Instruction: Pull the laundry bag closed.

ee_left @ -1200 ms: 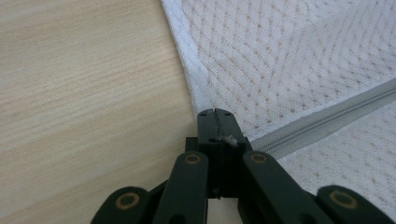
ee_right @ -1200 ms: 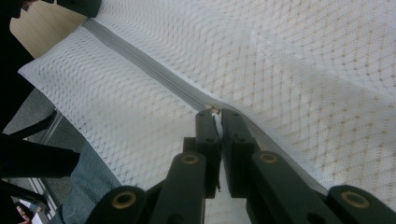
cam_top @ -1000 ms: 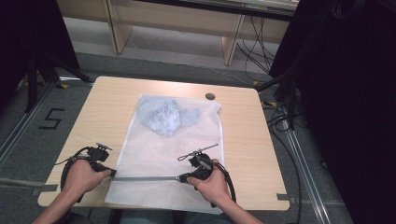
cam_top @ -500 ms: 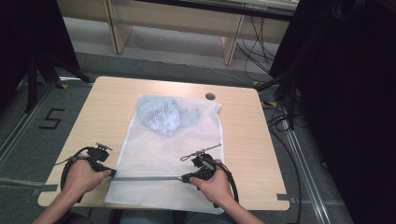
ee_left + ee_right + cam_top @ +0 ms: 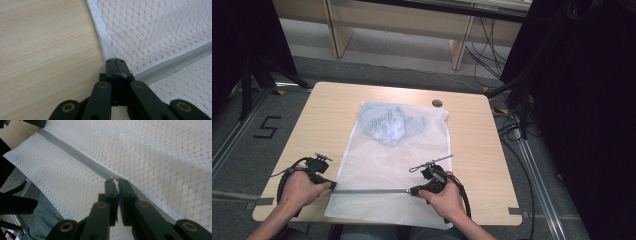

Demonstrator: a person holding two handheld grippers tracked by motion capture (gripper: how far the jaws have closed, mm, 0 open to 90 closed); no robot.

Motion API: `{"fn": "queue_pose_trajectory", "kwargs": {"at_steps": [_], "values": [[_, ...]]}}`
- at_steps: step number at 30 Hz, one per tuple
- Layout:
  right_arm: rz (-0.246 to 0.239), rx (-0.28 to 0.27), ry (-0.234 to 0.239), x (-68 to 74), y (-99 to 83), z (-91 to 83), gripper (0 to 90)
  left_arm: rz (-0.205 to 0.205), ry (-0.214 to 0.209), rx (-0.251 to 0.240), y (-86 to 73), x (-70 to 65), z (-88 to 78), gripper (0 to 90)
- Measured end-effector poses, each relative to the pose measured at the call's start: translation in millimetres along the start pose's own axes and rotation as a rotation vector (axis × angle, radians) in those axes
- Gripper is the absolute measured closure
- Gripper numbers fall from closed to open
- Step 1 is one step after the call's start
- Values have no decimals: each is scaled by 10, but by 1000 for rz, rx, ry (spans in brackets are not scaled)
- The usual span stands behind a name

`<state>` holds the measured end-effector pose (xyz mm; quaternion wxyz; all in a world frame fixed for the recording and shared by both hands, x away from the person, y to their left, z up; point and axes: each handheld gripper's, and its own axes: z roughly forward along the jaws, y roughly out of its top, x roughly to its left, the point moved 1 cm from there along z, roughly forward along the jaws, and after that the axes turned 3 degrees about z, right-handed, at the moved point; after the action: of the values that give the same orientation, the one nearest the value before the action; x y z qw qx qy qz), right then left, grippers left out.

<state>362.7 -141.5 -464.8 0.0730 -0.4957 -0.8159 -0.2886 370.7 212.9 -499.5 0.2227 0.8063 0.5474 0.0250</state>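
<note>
A white mesh laundry bag (image 5: 382, 165) lies flat on the wooden table (image 5: 322, 120), with a crumpled blue garment (image 5: 387, 125) inside its far end. A grey zipper (image 5: 372, 190) runs across the bag near the front edge. My left gripper (image 5: 331, 185) is shut on the bag's left edge, where the zipper (image 5: 175, 62) ends. In its own view, that left gripper (image 5: 115, 60) pinches the white hem. My right gripper (image 5: 412, 190) sits on the zipper line. The right gripper (image 5: 115, 180) is shut on the small zipper pull (image 5: 115, 185), and the closed zipper (image 5: 75, 152) stretches away from it.
A round cable hole (image 5: 437, 103) sits in the table behind the bag. The bag's front part hangs over the table's near edge above the person's jeans (image 5: 42, 220). Cables (image 5: 512, 125) lie on the floor at the right. Bare wood (image 5: 45, 50) shows to the left of the bag.
</note>
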Motion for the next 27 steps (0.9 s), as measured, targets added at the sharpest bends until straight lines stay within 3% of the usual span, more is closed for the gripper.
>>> {"fn": "queue_pose_trajectory", "kwargs": {"at_steps": [2,3,4,7,10,13,16,17,18,21,23,27], "values": [[22,8,-2,9,-9,-13,871,0,0,1,0,0,-1,899],[22,8,-2,9,-9,-13,871,20,-2,17,0,14,-12,899],[20,9,1,1,-16,-18,870,-1,0,-1,0,0,0,899],[27,8,-8,-9,-20,-20,870,0,0,1,0,0,-1,900],[4,-6,5,-25,-20,-33,870,2,0,1,-1,2,-1,899],[19,3,-1,-20,-24,-47,871,1,0,2,0,0,-1,899],[4,-6,-10,-29,-28,-49,870,1,0,1,0,0,-1,899],[9,-4,-3,-42,-31,-54,870,23,-2,19,0,17,-13,899],[18,4,-4,-40,-35,-61,870,1,2,1,0,0,0,899],[8,-4,-1,-62,-43,-64,871,0,1,1,0,0,0,899],[28,5,-12,-62,-49,-81,870,21,-1,18,0,14,-12,899],[6,-9,-7,-103,-56,-88,870,15,0,14,0,11,-9,899]]}}
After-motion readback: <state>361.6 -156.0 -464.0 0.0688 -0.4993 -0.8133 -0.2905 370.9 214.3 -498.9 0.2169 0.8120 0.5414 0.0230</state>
